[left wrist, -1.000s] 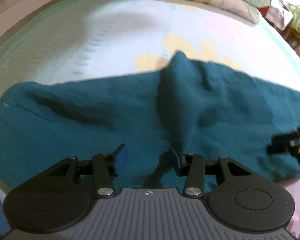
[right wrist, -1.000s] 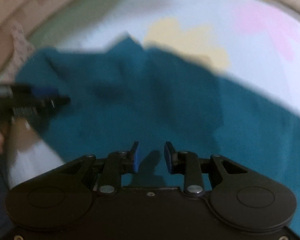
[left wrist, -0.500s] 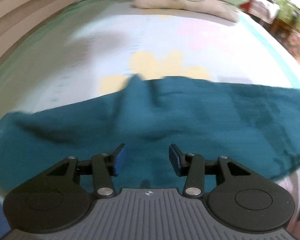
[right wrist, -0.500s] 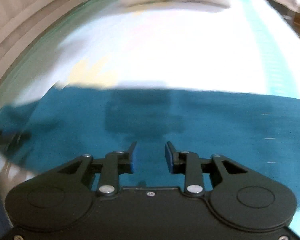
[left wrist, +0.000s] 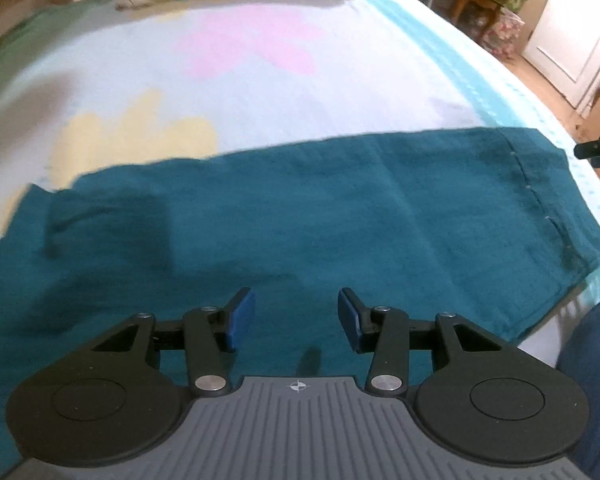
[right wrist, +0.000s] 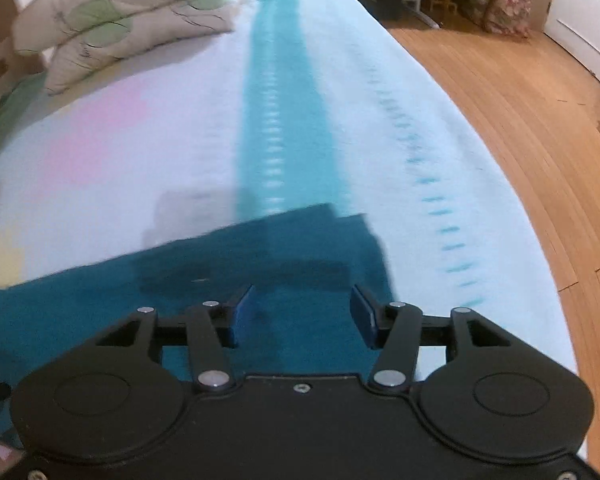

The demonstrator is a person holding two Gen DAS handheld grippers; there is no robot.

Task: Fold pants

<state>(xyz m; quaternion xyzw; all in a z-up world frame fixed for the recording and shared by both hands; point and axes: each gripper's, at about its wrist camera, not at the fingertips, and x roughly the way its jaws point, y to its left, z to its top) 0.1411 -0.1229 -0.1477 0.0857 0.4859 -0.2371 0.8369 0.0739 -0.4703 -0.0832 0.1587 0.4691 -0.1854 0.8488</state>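
Note:
The teal pants (left wrist: 300,216) lie flat across the bed as one long band, with the stitched hem end (left wrist: 548,200) at the right. My left gripper (left wrist: 296,316) is open and empty, just above the pants' near edge. My right gripper (right wrist: 302,314) is open and empty, above the right end of the pants (right wrist: 260,264). Its dark tip also shows at the right edge of the left wrist view (left wrist: 598,148).
The bed sheet (left wrist: 260,80) is pale blue with pink and yellow flower prints and a turquoise stripe (right wrist: 280,120). Pillows (right wrist: 120,20) lie at the head. The bed's right edge drops to a wooden floor (right wrist: 520,120). Furniture and boxes stand at the far right.
Both grippers have swung right along the pants. The raised fold in the middle of the pants is gone and the cloth lies flat. Both grippers' fingers have opened wider.

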